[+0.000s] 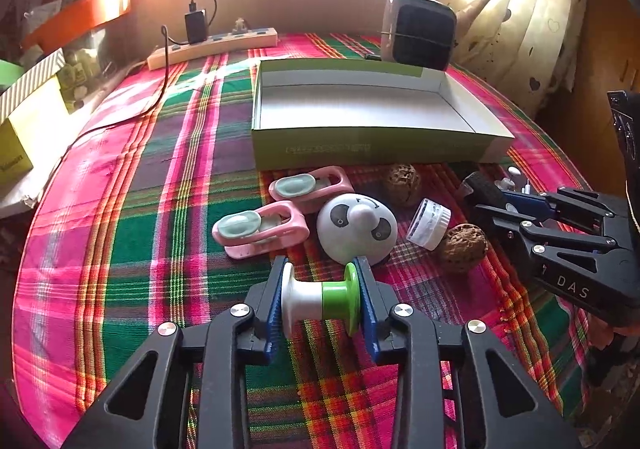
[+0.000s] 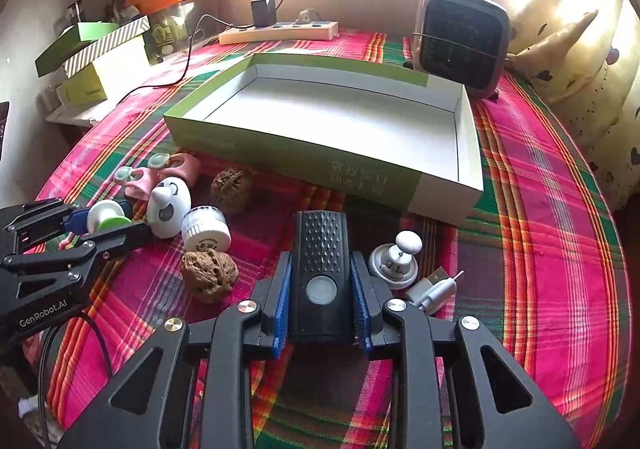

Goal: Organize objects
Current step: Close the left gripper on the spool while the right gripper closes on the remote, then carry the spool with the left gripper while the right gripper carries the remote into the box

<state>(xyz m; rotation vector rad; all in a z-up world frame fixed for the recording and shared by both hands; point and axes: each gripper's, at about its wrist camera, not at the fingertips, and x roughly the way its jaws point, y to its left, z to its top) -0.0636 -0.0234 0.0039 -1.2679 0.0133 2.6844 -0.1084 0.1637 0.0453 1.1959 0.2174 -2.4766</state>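
Two grips hold now: our left gripper (image 1: 322, 303) pinches the green-and-white spool (image 1: 320, 299) endwise, our right gripper (image 2: 322, 303) the black light (image 2: 320, 273), both low on the tabletop (image 1: 132, 209), and either might slip short of the empty box (image 2: 336, 121).

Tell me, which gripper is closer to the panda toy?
Left. The left gripper sits just in front of the panda toy; the right gripper is farther off, past the walnuts.
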